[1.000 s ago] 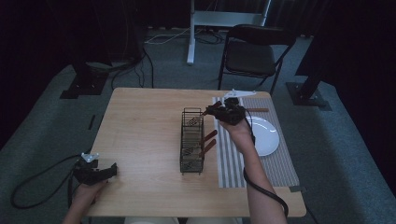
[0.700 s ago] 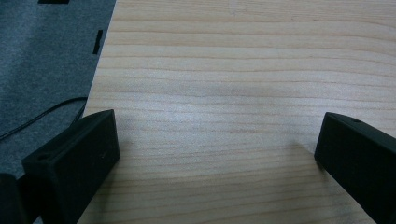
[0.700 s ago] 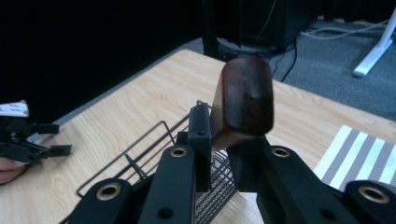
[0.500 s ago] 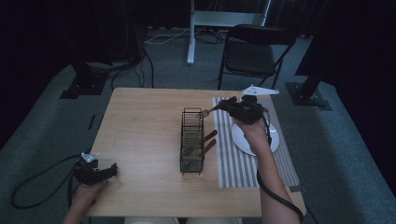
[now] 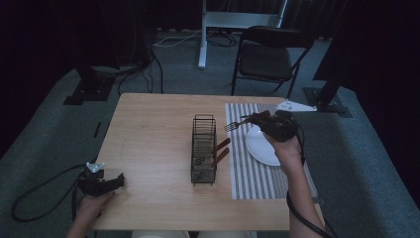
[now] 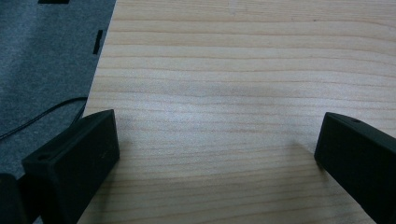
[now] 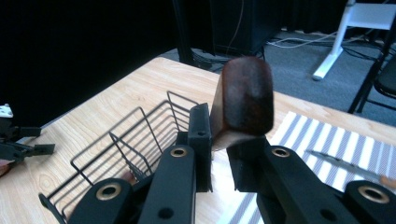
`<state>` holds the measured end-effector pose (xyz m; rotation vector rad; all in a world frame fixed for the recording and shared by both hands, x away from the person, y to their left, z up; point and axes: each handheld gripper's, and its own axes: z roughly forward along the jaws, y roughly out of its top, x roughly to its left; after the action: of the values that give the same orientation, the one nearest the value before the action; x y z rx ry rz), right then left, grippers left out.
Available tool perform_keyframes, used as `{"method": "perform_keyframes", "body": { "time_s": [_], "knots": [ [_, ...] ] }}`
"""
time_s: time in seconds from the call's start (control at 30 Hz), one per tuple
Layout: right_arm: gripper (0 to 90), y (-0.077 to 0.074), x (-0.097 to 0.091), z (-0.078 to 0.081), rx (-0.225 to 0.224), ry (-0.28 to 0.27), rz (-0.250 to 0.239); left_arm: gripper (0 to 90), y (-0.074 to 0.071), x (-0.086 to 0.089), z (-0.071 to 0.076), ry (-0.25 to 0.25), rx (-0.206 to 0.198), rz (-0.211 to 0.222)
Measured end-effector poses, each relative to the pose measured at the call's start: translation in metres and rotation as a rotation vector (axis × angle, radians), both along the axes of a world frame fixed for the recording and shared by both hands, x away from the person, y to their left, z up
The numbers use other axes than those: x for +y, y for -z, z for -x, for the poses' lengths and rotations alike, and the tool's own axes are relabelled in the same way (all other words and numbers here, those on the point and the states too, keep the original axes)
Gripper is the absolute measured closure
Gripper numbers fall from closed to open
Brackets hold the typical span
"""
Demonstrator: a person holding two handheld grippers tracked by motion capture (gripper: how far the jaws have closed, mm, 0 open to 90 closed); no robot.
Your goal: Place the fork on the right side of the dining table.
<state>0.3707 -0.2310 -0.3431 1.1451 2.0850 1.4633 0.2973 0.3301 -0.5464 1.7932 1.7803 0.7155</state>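
The right gripper (image 5: 257,119) pinches a wooden-handled fork (image 5: 236,124), tines pointing level toward the wire basket (image 5: 203,148); the plate (image 5: 262,146) lies just below. The left gripper (image 5: 116,181), jaws spread, rests far from the basket.

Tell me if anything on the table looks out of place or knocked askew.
Nothing looks spilled or damaged. The wire basket stands upright with two wooden handles sticking out its side at a slant. The right gripper holds a fork above the striped mat, beside the white plate.

One black wire rack (image 5: 203,148) at centre of pale wooden table (image 5: 148,134). Two brown wooden handles (image 5: 221,151) poking from rack. One metal fork (image 5: 246,122), wooden handle, right of rack. One white round plate (image 5: 262,146), one striped placemat (image 5: 252,173), right of rack. One knife (image 7: 343,165) on placemat.
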Motion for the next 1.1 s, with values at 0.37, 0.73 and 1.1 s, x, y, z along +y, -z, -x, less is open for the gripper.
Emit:
{"method": "perform_keyframes", "body": {
  "time_s": [0.37,0.73,1.1],
  "knots": [
    [80.7,0.032,-0.020,0.024,0.030,0.042,-0.001,0.2,0.000,0.000,0.000,0.000,0.000,0.001],
    [80.6,0.067,-0.037,0.051,0.076,0.086,-0.001,0.2,0.000,0.000,0.000,0.000,0.000,0.001],
    [80.6,0.097,-0.056,0.079,0.133,0.143,-0.015,0.2,0.000,0.000,0.000,-0.001,0.000,0.002]
  ]
}}
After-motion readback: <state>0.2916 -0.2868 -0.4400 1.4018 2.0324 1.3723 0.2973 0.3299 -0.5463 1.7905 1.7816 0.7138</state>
